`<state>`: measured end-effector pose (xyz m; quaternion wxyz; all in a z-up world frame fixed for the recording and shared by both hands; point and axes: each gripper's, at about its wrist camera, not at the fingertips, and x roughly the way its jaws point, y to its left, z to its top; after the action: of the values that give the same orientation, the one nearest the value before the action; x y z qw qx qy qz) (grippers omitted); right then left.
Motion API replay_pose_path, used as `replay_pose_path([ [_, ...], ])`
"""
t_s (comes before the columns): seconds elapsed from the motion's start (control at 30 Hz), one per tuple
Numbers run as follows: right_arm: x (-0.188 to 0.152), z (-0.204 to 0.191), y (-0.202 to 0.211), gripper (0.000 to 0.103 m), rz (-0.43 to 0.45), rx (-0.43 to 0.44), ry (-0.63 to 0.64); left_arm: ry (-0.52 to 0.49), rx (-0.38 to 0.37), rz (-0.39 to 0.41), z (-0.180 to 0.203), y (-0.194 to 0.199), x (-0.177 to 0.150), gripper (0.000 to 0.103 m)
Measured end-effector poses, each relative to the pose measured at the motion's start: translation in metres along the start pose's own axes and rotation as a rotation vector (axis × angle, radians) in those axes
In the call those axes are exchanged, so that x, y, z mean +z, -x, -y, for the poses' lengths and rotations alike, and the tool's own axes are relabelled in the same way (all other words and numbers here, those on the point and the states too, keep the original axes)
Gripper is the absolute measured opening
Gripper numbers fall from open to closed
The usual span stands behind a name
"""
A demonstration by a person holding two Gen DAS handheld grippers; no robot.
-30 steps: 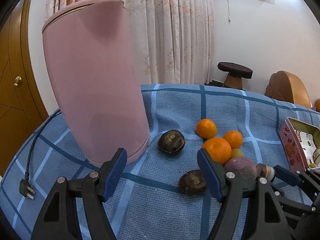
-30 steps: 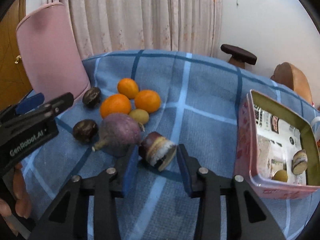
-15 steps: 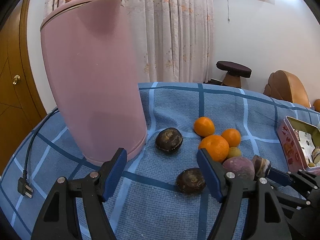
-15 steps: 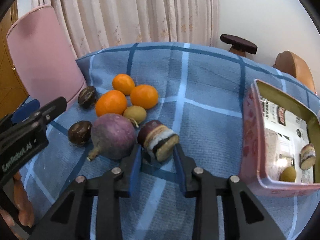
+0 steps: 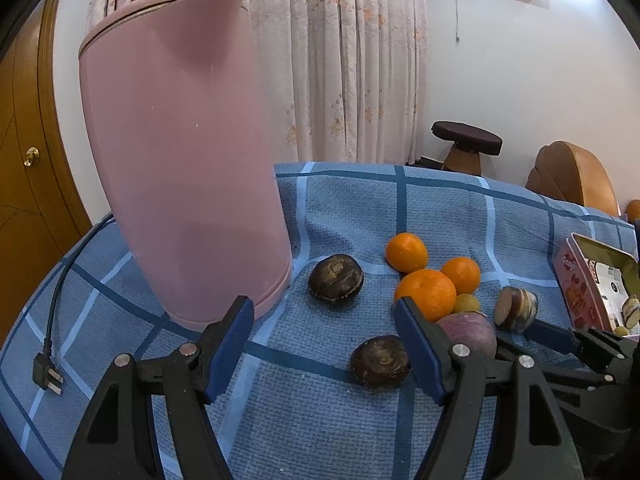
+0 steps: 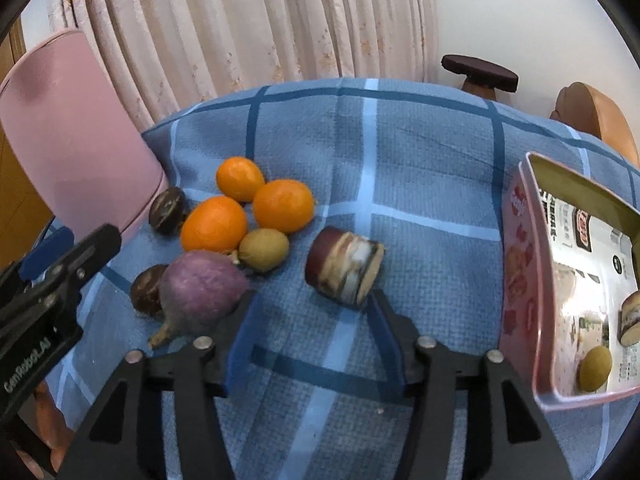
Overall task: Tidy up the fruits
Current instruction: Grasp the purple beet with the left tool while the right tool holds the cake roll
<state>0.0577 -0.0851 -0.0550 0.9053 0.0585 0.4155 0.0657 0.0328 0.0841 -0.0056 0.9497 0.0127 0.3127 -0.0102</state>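
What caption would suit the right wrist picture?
Open right gripper just short of a cut cane piece beside oranges, pink tin at right.

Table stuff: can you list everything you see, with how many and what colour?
oranges: 3, orange, clustered mid-cloth
dark round fruits: 2, brown-black, near the kettle
small round fruit: 1, yellow-green, beside the oranges
purple root: 1, purple, nearest of the pile
cut stalk piece: 1, maroon skin, pale end, before the right gripper
tin box: 1, pink, right side, holding two pieces
kettle: 1, pink, left
tablecloth: 1, blue checked
left gripper: open
right gripper: open
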Motion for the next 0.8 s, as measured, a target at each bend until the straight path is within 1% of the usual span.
replay_pose_path([
  [0.03,0.000,0.001,-0.002,0.058,-0.001,-0.003,-0.009,0.003,-0.004,-0.002,0.000,0.000,0.000,0.074],
  [0.1,0.001,0.004,-0.002,0.041,0.001,-0.022,-0.022,0.005,-0.004,-0.004,-0.001,0.000,0.000,0.074],
  [0.13,0.001,0.006,-0.002,0.025,0.001,-0.019,-0.032,0.005,-0.001,-0.003,-0.001,0.000,0.000,0.074],
  [0.17,0.001,0.008,-0.002,0.013,-0.001,-0.005,-0.040,0.006,-0.001,-0.002,-0.001,0.000,0.000,0.074],
  [0.23,0.000,0.012,0.001,0.012,0.012,0.012,-0.056,0.009,-0.006,-0.005,-0.001,0.000,0.000,0.074],
  [0.3,-0.001,0.011,0.010,0.011,0.055,0.021,-0.046,0.010,-0.011,-0.004,-0.001,0.001,0.000,0.074],
  [0.37,-0.004,0.001,0.023,0.010,0.111,0.000,0.002,0.009,-0.016,-0.002,0.000,0.002,0.000,0.074],
  [0.47,-0.009,-0.010,0.035,0.010,0.174,-0.020,0.060,0.004,-0.023,-0.001,0.001,0.003,0.000,0.074],
  [0.53,-0.010,-0.011,0.038,0.010,0.182,-0.016,0.076,0.002,-0.026,-0.003,0.002,0.003,0.000,0.074],
  [0.6,-0.009,-0.009,0.039,0.012,0.193,0.016,0.070,0.004,-0.026,-0.004,0.001,0.003,-0.001,0.074],
  [0.63,-0.009,-0.008,0.041,0.014,0.209,0.023,0.073,0.006,-0.026,-0.005,0.001,0.003,0.000,0.074],
  [0.7,-0.006,-0.009,0.044,0.049,0.230,-0.018,0.101,0.011,-0.025,-0.004,-0.001,0.004,-0.001,0.074],
  [0.73,-0.003,-0.011,0.045,0.085,0.254,-0.036,0.109,0.015,-0.027,-0.004,-0.001,0.005,0.000,0.074],
  [0.77,-0.001,-0.012,0.047,0.099,0.286,-0.046,0.115,0.018,-0.030,-0.004,-0.003,0.005,0.000,0.074],
  [0.8,0.001,-0.014,0.048,0.098,0.303,-0.060,0.128,0.021,-0.033,-0.004,-0.003,0.005,0.000,0.074],
])
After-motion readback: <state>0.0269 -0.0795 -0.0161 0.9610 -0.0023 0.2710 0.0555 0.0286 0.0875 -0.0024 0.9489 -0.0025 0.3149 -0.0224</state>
